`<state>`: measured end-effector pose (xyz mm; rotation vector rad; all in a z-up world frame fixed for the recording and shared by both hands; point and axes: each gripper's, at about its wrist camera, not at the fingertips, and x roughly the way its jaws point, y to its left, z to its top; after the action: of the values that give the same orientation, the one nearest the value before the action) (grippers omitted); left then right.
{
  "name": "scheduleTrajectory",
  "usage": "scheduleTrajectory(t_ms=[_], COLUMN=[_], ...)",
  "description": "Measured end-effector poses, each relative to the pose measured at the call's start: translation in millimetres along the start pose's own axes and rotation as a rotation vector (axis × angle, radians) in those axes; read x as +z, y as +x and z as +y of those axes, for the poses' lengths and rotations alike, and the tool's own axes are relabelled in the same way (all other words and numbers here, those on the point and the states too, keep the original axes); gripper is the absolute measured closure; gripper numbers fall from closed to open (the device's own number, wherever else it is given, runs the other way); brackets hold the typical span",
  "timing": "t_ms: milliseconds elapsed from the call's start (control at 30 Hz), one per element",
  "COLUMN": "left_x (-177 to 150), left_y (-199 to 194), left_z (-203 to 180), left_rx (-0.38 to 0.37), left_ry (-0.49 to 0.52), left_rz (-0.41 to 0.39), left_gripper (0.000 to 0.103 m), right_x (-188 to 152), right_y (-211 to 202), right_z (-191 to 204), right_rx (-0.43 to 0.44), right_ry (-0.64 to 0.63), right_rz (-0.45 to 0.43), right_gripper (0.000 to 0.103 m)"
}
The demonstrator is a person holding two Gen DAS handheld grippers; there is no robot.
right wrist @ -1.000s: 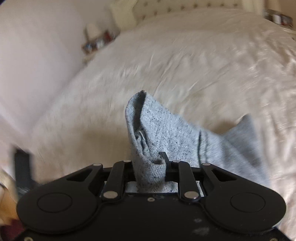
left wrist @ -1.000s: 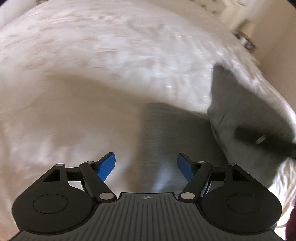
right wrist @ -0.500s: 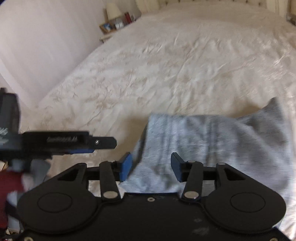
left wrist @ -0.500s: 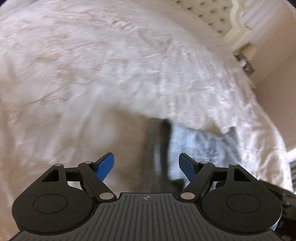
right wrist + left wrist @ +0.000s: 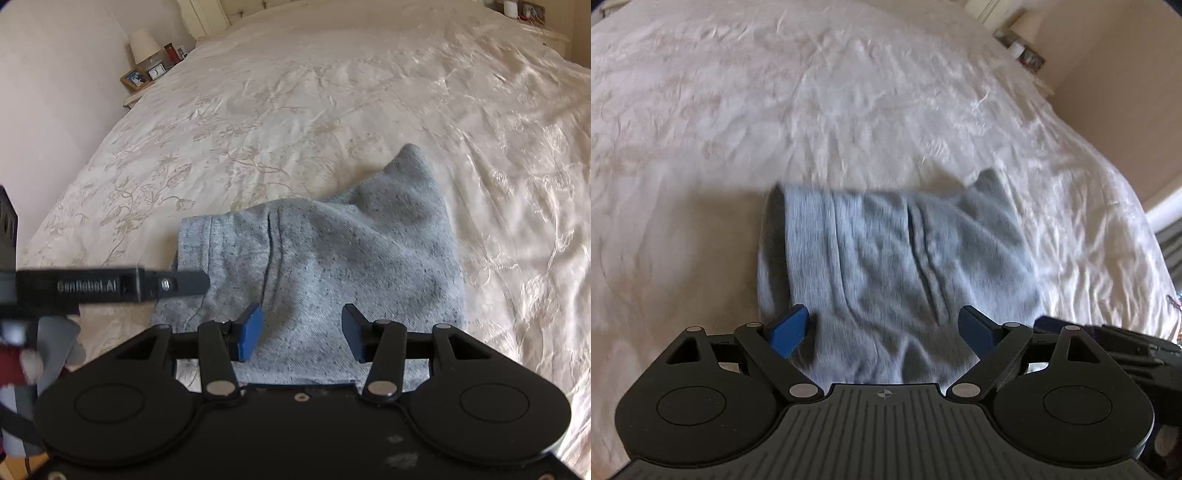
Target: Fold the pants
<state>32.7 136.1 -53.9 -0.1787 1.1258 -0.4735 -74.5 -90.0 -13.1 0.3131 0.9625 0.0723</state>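
Below both spread tongs, left gripper (image 5: 882, 328) widening, right gripper (image 5: 303, 330) parted, folded grey pants (image 5: 332, 258) lie unclamped on the bed (image 5: 332, 92).

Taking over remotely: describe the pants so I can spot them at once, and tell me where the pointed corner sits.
Start with the cream embroidered bedspread that fills both views. Near its close edge, just ahead of both claws, lies one folded grey speckled bundle: the pants. It is the only grey cloth on the bed, and one corner sticks up at its far right side.

Grey flecked knit cloth pants (image 5: 332, 254); glossy, creased cream bedspread (image 5: 332, 92) with embroidered vines; matt black plastic gripper bodies
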Motion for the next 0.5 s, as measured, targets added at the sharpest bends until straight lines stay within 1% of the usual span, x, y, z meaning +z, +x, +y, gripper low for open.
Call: scheduleTrajectory(t_ms=[67,100,200,367,433,500], left_x=[-4.9,-6.5,-8.1,-1.3,-0.4,-1.1], left_y=[6.0,6.6,4.0,-1.9,3.7,12.8], left_z=[1.8,2.4,4.0,-7.2,-9.9,-8.2], left_rx=[0.018,0.023,0.001,-0.048,-0.048,-0.025], left_ry=[-0.023,-0.038,-0.068,-0.031,-0.023,-0.036], left_rz=[0.032,0.035,0.012,-0.04,-0.022,0.018], left_gripper=[0.015,0.015,0.015,0.015,0.015,0.016], right_x=[-0.4,-0.4,-1.3,0.5,0.6,0.5], right_y=[3.5,3.2,0.0,0.4,-0.9,-2.8], right_z=[-1.9,-2.9,-3.8,-6.0,-8.2,-10.9], right_rx=[0.009,0.014,0.028,0.034,0.031,0.029], right_ry=[-0.005,-0.007,-0.016,-0.029,-0.026,-0.018], right_rz=[0.008,0.011,0.018,0.02,0.018,0.017], right_gripper=[0.051,0.051,0.049,0.048,0.047,0.047])
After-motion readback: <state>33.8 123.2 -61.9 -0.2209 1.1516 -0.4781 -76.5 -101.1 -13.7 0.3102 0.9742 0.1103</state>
